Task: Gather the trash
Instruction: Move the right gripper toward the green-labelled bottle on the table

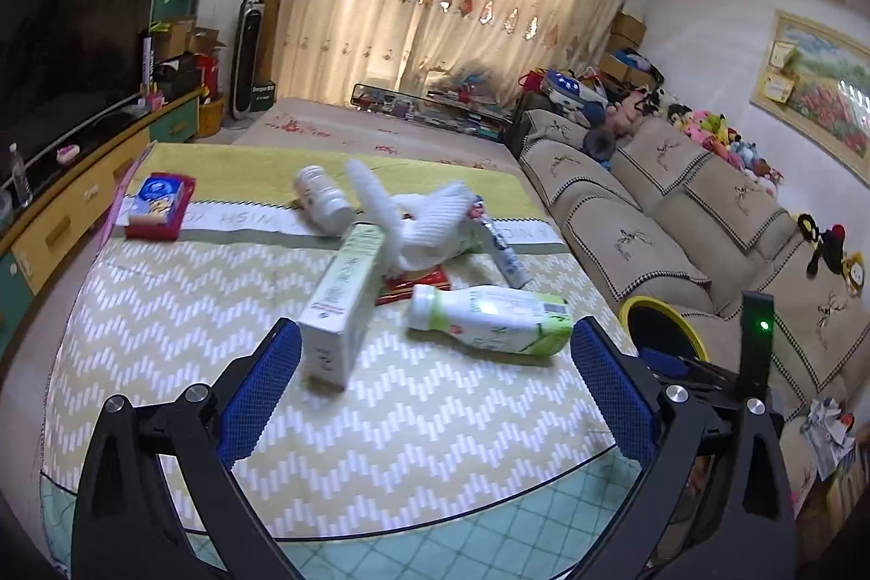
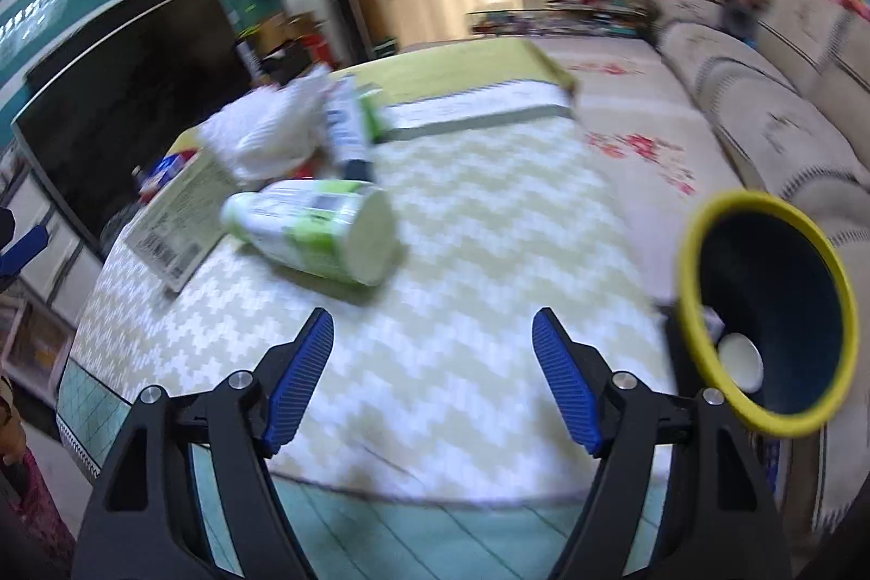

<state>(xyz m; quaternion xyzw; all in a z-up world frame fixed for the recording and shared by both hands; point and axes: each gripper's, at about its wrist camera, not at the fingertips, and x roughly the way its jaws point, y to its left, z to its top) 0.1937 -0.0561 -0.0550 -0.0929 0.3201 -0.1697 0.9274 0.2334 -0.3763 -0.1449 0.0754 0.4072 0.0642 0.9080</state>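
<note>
The left gripper (image 1: 435, 351) is spread wide with nothing between its blue pads (image 1: 255, 395), hanging low over the zigzag-patterned tablecloth (image 1: 435, 444). Just ahead of its left pad stands a pale green carton (image 1: 342, 303), its near end almost touching that pad and its length running away from the tool. Ahead of the right pad lies a white-and-green drink bottle (image 1: 489, 319) on its side, cap toward the carton. A red wrapper (image 1: 418, 284) peeks out between the two. Farther out sit a crumpled white cloth (image 1: 429, 221), a small white bottle (image 1: 323, 199) lying down, and a tube (image 1: 503, 243) at the cloth's right. Far off to the front left is a red-and-blue box (image 1: 157, 205).

The right gripper (image 2: 432, 357) is likewise released and holds nothing; its view is blurred. Ahead and to its left lies the same drink bottle (image 2: 315, 226), base toward the tool, with the carton (image 2: 174, 221) beyond it on the left. To the right of its right finger, off the table edge, is a yellow-rimmed dark bin (image 2: 690, 308), mouth tilted toward the camera, with a white round object (image 2: 739, 357) inside.
</note>
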